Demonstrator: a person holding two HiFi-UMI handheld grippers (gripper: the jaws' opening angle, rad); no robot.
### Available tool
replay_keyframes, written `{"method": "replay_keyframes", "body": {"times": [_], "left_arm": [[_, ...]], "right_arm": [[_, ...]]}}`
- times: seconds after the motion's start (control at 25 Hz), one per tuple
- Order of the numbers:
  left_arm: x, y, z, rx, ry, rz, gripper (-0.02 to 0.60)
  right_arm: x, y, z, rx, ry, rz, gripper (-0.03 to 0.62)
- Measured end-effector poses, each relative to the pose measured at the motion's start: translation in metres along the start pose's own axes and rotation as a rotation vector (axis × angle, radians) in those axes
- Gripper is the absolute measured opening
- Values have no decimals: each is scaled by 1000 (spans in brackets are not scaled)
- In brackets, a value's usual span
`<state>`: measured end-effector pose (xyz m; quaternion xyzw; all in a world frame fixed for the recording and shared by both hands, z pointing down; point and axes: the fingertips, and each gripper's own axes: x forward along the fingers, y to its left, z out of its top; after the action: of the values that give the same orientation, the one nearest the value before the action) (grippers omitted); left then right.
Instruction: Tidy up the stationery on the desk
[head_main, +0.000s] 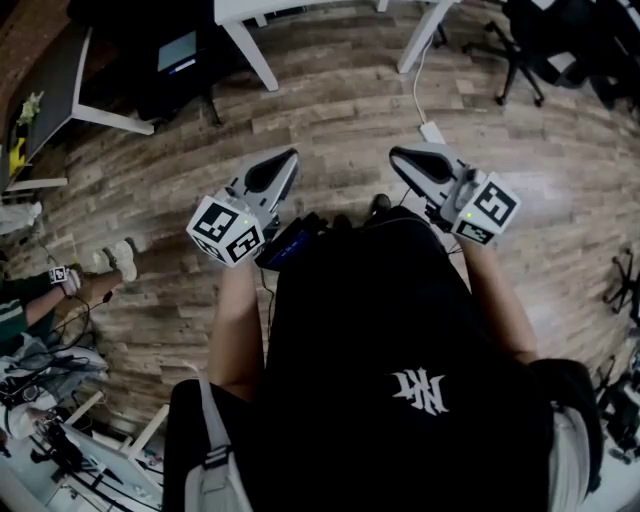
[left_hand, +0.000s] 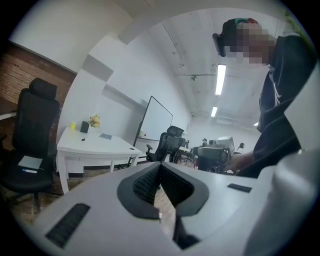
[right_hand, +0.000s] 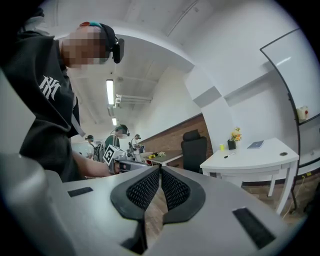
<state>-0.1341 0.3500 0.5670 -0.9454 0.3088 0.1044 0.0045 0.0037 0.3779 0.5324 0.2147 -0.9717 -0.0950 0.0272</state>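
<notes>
An office with a wood-plank floor. The left gripper and the right gripper each have their jaws pressed together on nothing. Well beyond the right jaws, off to their right, a white counter carries a pen, a notebook and a small flower pot.

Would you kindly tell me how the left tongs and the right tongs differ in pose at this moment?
In the head view the left tongs slant up-right and the right tongs up-left, so their tips converge. A white cable lies on the floor just beyond the right tongs; none lies before the left tongs. Both are shut and empty.
</notes>
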Motion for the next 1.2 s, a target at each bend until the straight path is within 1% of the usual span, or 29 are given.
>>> {"method": "replay_keyframes", "body": {"times": [0.24, 0.36, 0.48, 0.76, 1.04, 1.2], "left_arm": [[1, 0, 2, 7, 5, 0, 0], [0, 2, 3, 7, -4, -2, 0], [1, 4, 6, 2, 5, 0, 0], [1, 12, 5, -1, 3, -9, 0], [2, 24, 2, -38, 2, -9, 0], [14, 34, 3, -55, 4, -2, 0]], "right_arm": [[-3, -5, -2, -3, 3, -24, 40], [-8, -11, 1, -4, -2, -46, 38], [-9, -16, 5, 2, -11, -59, 38], [-1, -20, 3, 3, -1, -61, 38], [-13, -44, 10, 40, -19, -148, 38], [-21, -58, 10, 59, -12, -168, 38]]}}
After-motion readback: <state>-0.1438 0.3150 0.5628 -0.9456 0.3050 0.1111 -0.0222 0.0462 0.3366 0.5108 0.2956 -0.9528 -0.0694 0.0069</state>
